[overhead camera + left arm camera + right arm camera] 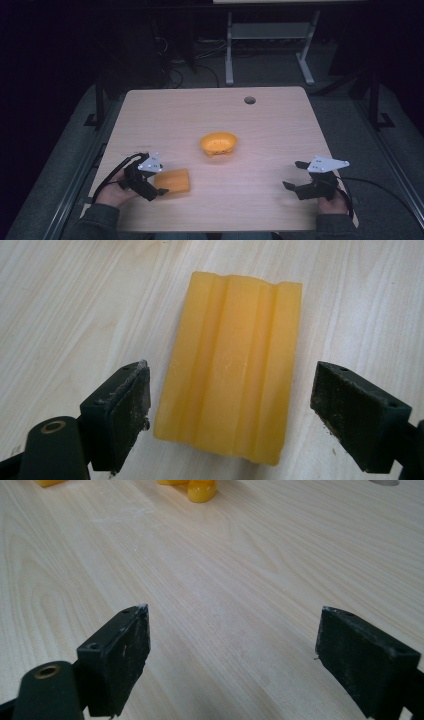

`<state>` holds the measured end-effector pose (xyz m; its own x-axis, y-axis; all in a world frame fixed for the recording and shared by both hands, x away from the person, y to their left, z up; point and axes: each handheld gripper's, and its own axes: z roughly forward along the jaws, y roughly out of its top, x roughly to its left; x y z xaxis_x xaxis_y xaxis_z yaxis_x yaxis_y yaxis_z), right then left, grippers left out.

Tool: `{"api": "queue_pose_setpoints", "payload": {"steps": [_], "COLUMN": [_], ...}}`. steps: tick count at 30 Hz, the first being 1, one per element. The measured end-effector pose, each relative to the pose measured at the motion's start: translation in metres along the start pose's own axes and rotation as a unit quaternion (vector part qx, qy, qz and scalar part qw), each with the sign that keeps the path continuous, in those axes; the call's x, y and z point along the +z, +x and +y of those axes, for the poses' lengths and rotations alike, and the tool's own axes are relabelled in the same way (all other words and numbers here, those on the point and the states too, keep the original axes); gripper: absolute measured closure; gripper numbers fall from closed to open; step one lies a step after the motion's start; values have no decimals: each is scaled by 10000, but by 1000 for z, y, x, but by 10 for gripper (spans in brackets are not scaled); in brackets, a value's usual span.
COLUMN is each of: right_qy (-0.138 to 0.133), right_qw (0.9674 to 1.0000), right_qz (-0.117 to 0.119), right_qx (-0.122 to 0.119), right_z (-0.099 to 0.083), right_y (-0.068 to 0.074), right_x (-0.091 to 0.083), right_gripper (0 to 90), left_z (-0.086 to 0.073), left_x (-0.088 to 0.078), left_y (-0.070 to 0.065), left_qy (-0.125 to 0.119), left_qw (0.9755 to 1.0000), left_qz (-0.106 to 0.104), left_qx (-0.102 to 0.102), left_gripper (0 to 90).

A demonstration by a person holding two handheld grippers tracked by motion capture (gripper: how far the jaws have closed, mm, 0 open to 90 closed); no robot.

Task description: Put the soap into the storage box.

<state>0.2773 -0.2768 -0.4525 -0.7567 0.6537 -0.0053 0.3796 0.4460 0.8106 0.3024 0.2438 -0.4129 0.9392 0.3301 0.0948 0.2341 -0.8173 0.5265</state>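
We find the left gripper (230, 405) spread wide astride the orange block (230, 365), gripping nothing; the right gripper (232, 655), well apart from the block, gapes empty.

A dim lab or office; a pale wooden desk (280, 130) with a cable hole (249, 100); loose cables (180, 75) on grey carpet; another desk's metal legs (229, 50) beyond.

Both grippers are black: the left gripper (151, 184) and the right gripper (296, 176) each carry a grey three-cornered plate and a trailing black cable. Their dusty jaws have screw holes. Grey-green sleeves (97, 220) cover the forearms.
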Motion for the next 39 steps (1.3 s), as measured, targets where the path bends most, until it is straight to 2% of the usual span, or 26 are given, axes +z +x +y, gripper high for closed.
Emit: {"api": "queue_pose_setpoints", "payload": {"steps": [10, 17, 21, 27, 32, 39], "right_qy": [30, 57, 75, 99, 110, 133], "right_qw": [10000, 10000, 9999, 9999, 9998, 9998], "right_qz": [36, 71, 81, 112, 129, 146], "right_qx": [-19, -35, -34, -37, -43, -24], "right_z": [0, -1, 0, -1, -1, -1], "right_y": [1, 0, 1, 1, 1, 1], "right_x": [0, 1, 1, 2, 2, 3], "right_gripper": [135, 135, 135, 135, 135, 135], "left_z": [6, 9, 12, 14, 15, 15], "left_x": [12, 21, 27, 33, 38, 43], "left_y": [6, 8, 7, 7, 8, 7], "left_qy": [99, 238, 368, 394, 546, 574], "left_qw": [9997, 9994, 9987, 9984, 9975, 9973], "left_qz": [-206, -249, -302, -347, -399, -408], "left_qx": [40, 78, 173, 187, 205, 211], "left_gripper": [165, 164, 164, 159, 159, 159]}}
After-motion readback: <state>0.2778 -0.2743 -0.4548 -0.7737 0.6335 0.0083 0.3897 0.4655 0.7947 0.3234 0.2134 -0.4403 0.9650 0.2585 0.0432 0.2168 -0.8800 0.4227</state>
